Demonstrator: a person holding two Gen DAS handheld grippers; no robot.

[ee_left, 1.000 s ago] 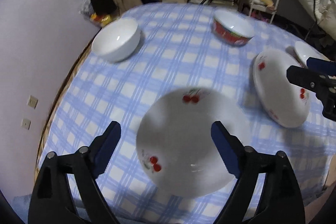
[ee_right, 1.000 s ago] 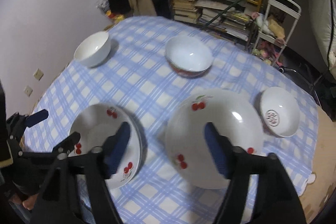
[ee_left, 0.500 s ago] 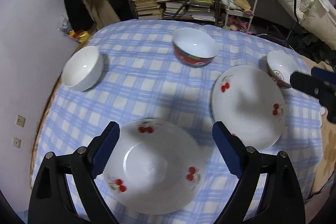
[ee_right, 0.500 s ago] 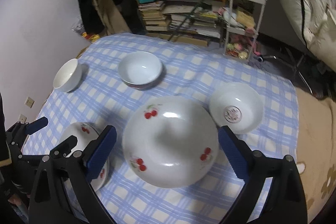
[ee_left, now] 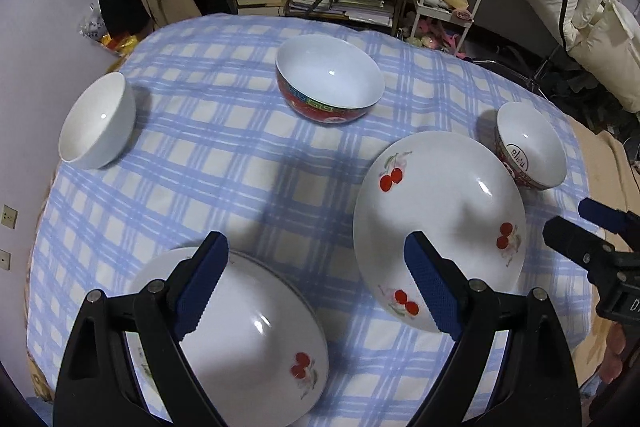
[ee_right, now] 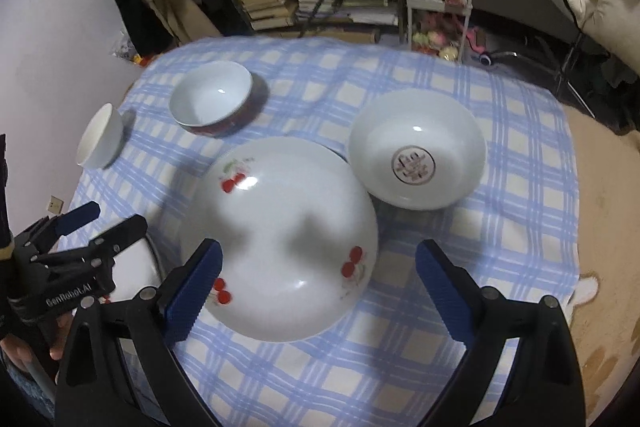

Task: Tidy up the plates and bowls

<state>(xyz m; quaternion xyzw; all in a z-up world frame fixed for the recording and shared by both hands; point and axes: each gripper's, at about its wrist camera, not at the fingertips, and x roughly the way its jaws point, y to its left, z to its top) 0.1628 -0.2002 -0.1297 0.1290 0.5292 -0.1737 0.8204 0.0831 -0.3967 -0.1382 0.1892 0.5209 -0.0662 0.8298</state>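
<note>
Plates and bowls look farther off than a second ago, so more of the round table with its blue checked cloth shows in both views. A second ago the near cherry plate sat in the middle between the left gripper fingers; it now sits low under the left finger. The right gripper has just been opening its jaws, and nothing is between them but the air above the big cherry plate. Both tongs are wide apart and grip nothing. The big cherry plate lies in the middle of the table, touching the small bowl with a round mark inside. The red bowl and the plain white bowl stand farther back, well apart. Every bowl and plate is empty.
</note>
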